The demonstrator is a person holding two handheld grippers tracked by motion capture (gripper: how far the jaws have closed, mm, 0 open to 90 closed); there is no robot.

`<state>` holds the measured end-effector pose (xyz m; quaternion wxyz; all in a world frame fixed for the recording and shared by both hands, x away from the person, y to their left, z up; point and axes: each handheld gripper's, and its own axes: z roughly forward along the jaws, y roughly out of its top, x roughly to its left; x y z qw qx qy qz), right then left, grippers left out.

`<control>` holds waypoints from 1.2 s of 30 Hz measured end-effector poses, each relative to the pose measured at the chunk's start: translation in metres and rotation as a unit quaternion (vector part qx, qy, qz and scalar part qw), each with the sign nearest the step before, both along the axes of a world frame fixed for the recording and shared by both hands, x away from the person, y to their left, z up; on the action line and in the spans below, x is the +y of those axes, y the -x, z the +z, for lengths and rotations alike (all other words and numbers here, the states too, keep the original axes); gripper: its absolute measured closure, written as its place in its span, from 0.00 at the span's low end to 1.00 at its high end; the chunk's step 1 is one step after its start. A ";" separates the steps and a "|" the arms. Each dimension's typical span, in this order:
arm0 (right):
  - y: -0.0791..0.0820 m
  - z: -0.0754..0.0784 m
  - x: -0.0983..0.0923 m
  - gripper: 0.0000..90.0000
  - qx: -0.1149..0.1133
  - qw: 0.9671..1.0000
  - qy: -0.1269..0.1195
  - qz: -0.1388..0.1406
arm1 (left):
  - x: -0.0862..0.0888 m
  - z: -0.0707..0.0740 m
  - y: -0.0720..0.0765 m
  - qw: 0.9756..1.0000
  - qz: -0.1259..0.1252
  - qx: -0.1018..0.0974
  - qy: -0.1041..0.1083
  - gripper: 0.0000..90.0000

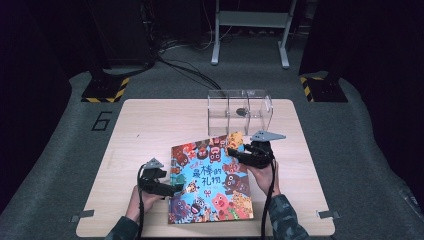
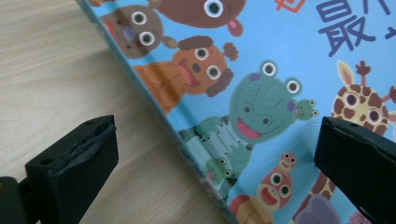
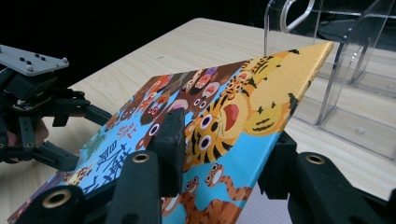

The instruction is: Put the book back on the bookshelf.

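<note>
High view: picture book [image 1: 210, 180] flat-ish on the pale wooden counter [image 1: 145, 130], near the front edge, far right corner tipped up off the wood. Right hand-held gripper [image 1: 234, 152] clamped on that raised corner; left hand-held gripper [image 1: 172, 189] at the spine side, low, jaws straddling the left edge. Clear acrylic box [image 1: 240, 111] with dividers standing just behind the book, apart from it. Left gripper view: jaws spread wide, nothing pinched, one over bare wood, the other over the cover [image 2: 261, 102]; spine edge running diagonally between them. Cover glossy blue, crowded with cartoon animals (frog, bears, giraffe), dark blue Chinese title characters. Right gripper view: jaws closed on the cover's edge, one above and one beneath, board [image 3: 243, 107] held tilted with the yellow tiger corner pointing toward the acrylic box [image 3: 355, 93]; left hand-held gripper [image 3: 70, 135] visible farther off at the opposite side. Handling, as judged: hardcover, stiff, not bending under a one-corner lift, so likely moderate weight for its size; laminated face probably slick, so a firm bite well in from the edge safer than a fingertip nip. Best purchase at the spine or a long edge, second support underneath to stop the cover swinging open. Not fragile, though corners could dent.
</note>
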<state>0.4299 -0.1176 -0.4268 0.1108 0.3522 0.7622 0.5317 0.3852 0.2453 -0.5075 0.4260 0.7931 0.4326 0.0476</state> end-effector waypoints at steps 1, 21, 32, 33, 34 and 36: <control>0.001 0.000 0.000 0.65 -0.001 1.000 -0.002 -0.001 | -0.001 0.001 0.000 1.000 -0.005 0.003 0.002 0.00; 0.002 -0.003 -0.004 0.65 0.006 1.000 -0.025 0.000 | -0.004 0.005 -0.006 0.998 -0.048 0.013 0.027 0.05; -0.004 -0.001 -0.004 0.62 0.075 0.997 -0.018 -0.023 | -0.002 0.014 -0.004 0.999 -0.039 -0.028 0.015 0.12; -0.004 0.000 -0.004 0.62 0.079 0.996 -0.017 -0.025 | -0.001 0.016 -0.003 0.999 -0.038 -0.028 0.013 0.12; -0.004 0.001 -0.003 0.61 0.081 0.996 -0.015 -0.027 | -0.001 0.017 -0.003 0.999 -0.038 -0.029 0.014 0.13; -0.005 0.002 -0.002 0.61 0.085 0.996 -0.011 -0.028 | 0.001 0.018 -0.002 0.999 -0.035 -0.037 0.011 0.15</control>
